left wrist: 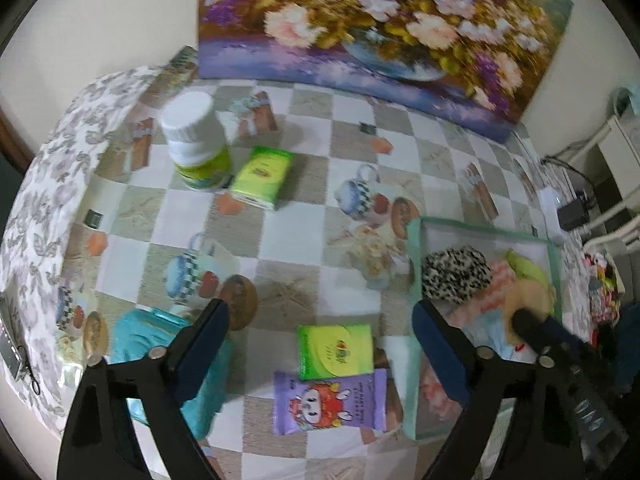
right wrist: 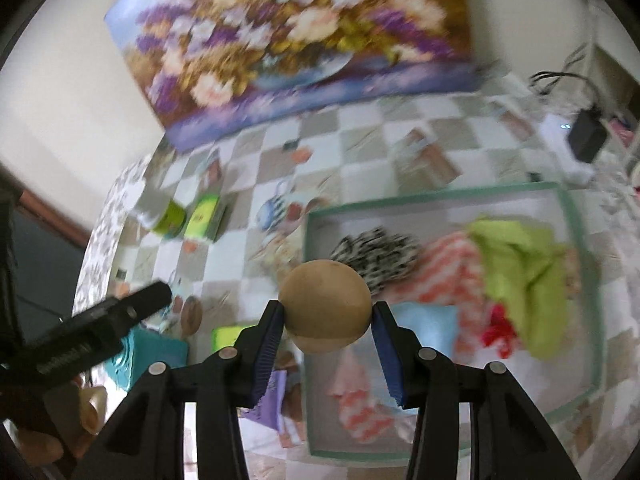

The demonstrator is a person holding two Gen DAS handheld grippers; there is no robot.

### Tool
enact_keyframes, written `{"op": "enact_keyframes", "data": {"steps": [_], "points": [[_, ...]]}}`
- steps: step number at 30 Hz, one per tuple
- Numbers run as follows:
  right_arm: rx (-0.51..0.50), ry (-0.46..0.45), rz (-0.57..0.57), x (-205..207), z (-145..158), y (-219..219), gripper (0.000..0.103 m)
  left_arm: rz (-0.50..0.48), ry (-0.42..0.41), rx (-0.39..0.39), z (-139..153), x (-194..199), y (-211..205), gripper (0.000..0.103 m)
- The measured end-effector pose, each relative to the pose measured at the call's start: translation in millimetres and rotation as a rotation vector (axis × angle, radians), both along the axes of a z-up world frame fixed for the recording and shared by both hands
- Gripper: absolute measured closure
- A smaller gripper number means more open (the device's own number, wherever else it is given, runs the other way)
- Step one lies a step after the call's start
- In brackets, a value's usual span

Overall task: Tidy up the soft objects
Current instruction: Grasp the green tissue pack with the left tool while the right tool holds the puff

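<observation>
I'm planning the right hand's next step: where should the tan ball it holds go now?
Probably forward and down into the green-rimmed tray, then release. The right gripper pinches the tan ball near the tray's edge, where other soft things already lie.

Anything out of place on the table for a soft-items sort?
Yes: a hard white-capped bottle stands upright at the far left, touching a green tissue pack, well away from the green-rimmed tray that holds the soft cloths. Nothing looks spilled or damaged. The right gripper grips a tan ball.
</observation>
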State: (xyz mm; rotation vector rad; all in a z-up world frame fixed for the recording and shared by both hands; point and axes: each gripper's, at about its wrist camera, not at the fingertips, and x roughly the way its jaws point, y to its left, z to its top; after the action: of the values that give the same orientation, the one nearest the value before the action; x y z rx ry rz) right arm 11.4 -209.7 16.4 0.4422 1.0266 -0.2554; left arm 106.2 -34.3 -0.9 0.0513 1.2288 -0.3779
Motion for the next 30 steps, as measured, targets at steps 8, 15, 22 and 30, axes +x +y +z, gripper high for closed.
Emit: {"op": "enact_keyframes", "data": {"steps": [8, 15, 22, 30], "points": [[-0.014, -0.030, -0.096, -29, 13, -20, 0.055, -0.066, 0.085, 0.035, -28, -13, -27, 0.033], [-0.009, -0.030, -0.070, -27, 11, -14, 0.055, -0.040, 0.151, 0.092, -57, -14, -28, 0.042], [-0.005, -0.011, -0.061, -24, 5, -14, 0.055, -0.023, 0.170, 0.111, -73, -14, -29, 0.045], [0.008, -0.003, -0.053, -23, 1, -14, 0.055, -0.041, 0.132, 0.172, -84, -14, -43, 0.045]]}}
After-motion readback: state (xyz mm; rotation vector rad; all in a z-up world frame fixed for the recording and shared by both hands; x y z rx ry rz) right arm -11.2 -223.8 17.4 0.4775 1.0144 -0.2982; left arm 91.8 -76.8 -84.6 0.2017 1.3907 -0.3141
